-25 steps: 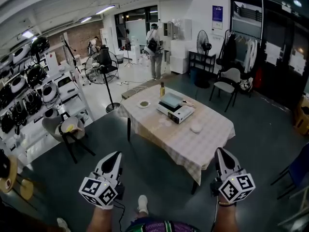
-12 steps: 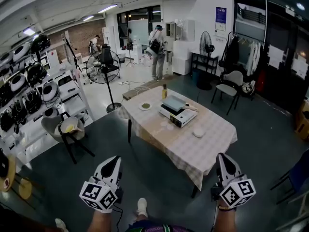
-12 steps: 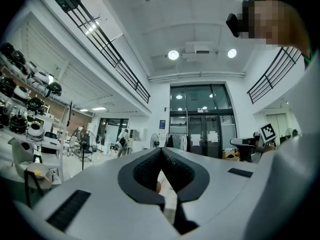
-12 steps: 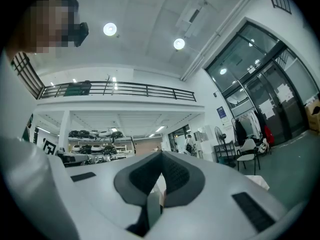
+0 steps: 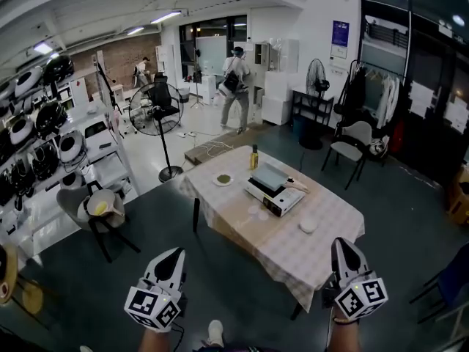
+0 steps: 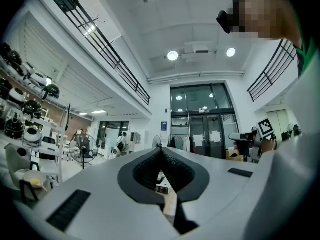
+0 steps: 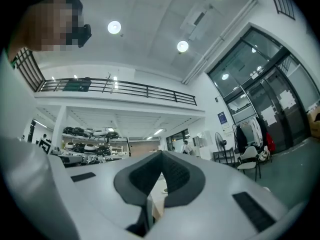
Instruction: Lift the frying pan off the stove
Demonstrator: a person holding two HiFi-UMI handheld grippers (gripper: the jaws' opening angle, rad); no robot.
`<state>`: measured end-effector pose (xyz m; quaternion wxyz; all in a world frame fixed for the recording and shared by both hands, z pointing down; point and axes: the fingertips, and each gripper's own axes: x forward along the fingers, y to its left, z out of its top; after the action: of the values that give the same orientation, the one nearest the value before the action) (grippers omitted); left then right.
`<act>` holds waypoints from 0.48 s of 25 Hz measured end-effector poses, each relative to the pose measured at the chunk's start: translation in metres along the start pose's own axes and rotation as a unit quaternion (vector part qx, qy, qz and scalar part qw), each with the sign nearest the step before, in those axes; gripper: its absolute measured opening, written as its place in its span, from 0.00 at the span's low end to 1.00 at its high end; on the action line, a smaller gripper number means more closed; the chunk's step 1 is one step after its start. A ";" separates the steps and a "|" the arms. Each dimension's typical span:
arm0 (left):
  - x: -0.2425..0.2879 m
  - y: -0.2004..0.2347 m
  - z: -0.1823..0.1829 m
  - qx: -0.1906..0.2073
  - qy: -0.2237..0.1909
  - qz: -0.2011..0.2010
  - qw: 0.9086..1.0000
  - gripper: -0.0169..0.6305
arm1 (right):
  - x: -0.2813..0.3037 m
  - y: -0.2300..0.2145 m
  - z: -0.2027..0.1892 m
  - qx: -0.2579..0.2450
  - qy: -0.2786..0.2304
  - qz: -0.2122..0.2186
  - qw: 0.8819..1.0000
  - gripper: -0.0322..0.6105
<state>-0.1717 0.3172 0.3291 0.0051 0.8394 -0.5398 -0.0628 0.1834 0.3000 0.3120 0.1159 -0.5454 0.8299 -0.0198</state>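
I hold both grippers low, short of the table's (image 5: 293, 249) near edge, neither over the cloth. The left gripper (image 5: 174, 255) hangs off the table's near left corner, with dark floor between them. Its jaws are pressed together at the tips and carry nothing. The right gripper (image 5: 341, 244) sits just off the near right corner, tips also closed on each other and empty.

The frying pan (image 5: 269, 176) lies flat on the stove (image 5: 282, 199), which stands on the far half of the table, roughly mid-width. The pan reads as a grey, squarish shape with a pale handle (image 5: 297, 186) pointing toward the table's right side. It is well apart from both grippers, with most of the checked cloth between it and them, and it lies a little closer to the right one.

A bottle (image 5: 254, 156) stands at the table's far edge behind the stove. A small plate (image 5: 223, 180) lies toward the far left corner. A white dish (image 5: 308, 226) rests on the near half, between the stove and my right gripper.
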 end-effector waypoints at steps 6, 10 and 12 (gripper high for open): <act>0.060 0.073 0.015 -0.008 -0.006 -0.002 1.000 0.06 | 0.087 0.003 0.004 0.012 0.000 -0.018 1.000 0.06; 0.097 0.118 0.018 -0.016 -0.001 -0.015 1.000 0.06 | 0.149 0.010 0.000 0.017 -0.005 -0.016 1.000 0.06; 0.113 0.142 0.015 -0.017 0.004 -0.022 1.000 0.06 | 0.182 0.015 -0.008 0.021 -0.004 -0.013 1.000 0.06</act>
<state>-0.2556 0.1563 0.3133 0.0200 0.8510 -0.5203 -0.0687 0.0998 0.1399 0.2865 0.1309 -0.5533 0.8218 -0.0364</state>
